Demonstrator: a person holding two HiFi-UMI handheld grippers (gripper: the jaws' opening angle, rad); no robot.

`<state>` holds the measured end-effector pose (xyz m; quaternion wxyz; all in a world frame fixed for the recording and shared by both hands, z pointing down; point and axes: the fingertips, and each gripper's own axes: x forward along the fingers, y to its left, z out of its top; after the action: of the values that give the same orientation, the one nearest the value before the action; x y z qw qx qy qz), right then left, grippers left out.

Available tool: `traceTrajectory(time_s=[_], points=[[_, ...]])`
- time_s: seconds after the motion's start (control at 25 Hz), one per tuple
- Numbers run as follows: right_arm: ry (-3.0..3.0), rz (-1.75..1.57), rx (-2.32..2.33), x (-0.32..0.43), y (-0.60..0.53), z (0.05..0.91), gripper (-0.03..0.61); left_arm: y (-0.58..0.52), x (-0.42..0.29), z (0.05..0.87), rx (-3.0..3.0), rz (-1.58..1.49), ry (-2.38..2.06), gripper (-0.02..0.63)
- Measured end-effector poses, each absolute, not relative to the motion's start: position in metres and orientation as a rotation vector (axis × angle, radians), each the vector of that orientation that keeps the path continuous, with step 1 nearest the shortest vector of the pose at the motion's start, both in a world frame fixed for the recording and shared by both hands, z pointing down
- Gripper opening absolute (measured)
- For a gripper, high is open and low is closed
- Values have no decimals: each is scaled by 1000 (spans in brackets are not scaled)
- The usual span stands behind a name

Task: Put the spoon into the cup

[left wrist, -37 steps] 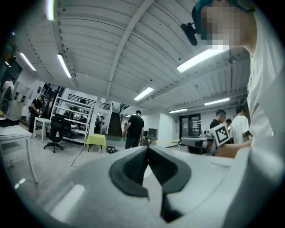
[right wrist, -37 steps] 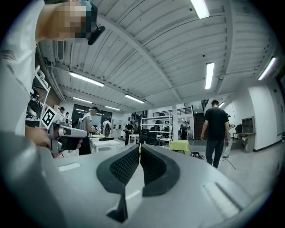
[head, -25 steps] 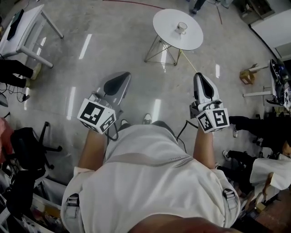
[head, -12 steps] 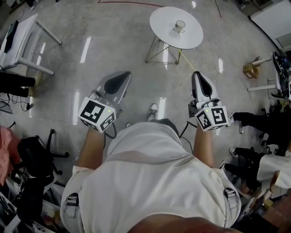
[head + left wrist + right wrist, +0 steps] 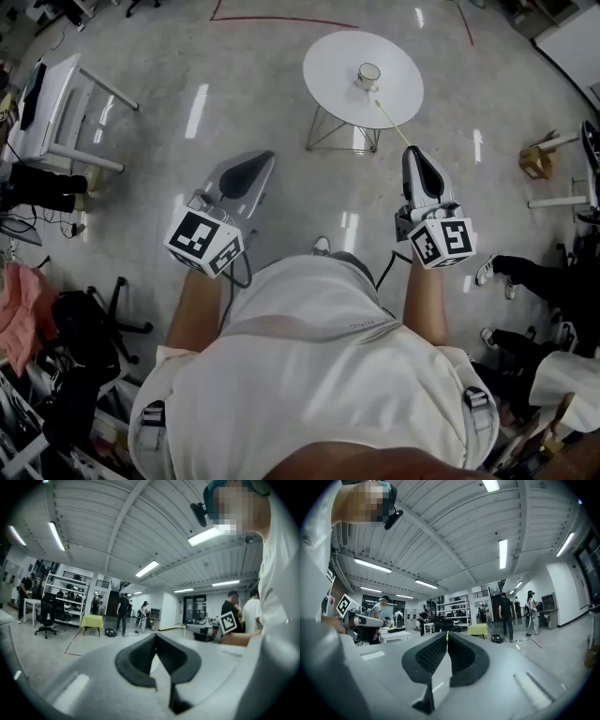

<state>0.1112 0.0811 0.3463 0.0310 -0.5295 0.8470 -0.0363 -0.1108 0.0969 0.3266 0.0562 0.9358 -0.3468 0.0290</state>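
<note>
**Two Grippers Closed, Cup Well Ahead**

Left gripper (image 5: 266, 157): jaws pressed together, nothing between them. Right gripper (image 5: 413, 150): jaws pinched on the near end of a thin yellowish spoon (image 5: 392, 122). Long axis of spoon: forward and slightly left, toward the round white table (image 5: 328, 66). Cup (image 5: 368, 73): upright near table centre, well apart from both grippers. Nearer side: right. Expect a forward carry, then a tip-down over the rim.

The floor (image 5: 281, 122) is open up to the round counter (image 5: 328, 64). The cup (image 5: 368, 73) stands near its middle, with free surface all around. A white desk (image 5: 61, 98) and a black chair (image 5: 84, 323) stand well aside, left.
</note>
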Motion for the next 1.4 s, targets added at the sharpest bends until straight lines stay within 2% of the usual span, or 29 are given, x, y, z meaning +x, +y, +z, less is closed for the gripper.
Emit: traceTrajectory(time_s=[0.44, 0.6, 0.8, 1.0, 1.16, 1.4], points=[[2510, -295, -1727, 238, -31, 398, 14, -5, 10, 351, 2816, 195, -1020, 2], [2486, -316, -1773, 262, -64, 410, 12, -42, 35, 360, 2826, 201, -963, 2], [2507, -339, -1832, 251, -108, 425, 14, -104, 30, 378, 2819, 172, -893, 2], [2524, -362, -1940, 270, -175, 430, 14, -187, 43, 391, 2815, 132, -828, 2], [2599, -310, -1972, 248, -243, 420, 14, -253, 13, 383, 2764, 35, -838, 2], [2635, -279, -1929, 206, -337, 413, 14, -345, -31, 393, 2738, 80, -864, 2]])
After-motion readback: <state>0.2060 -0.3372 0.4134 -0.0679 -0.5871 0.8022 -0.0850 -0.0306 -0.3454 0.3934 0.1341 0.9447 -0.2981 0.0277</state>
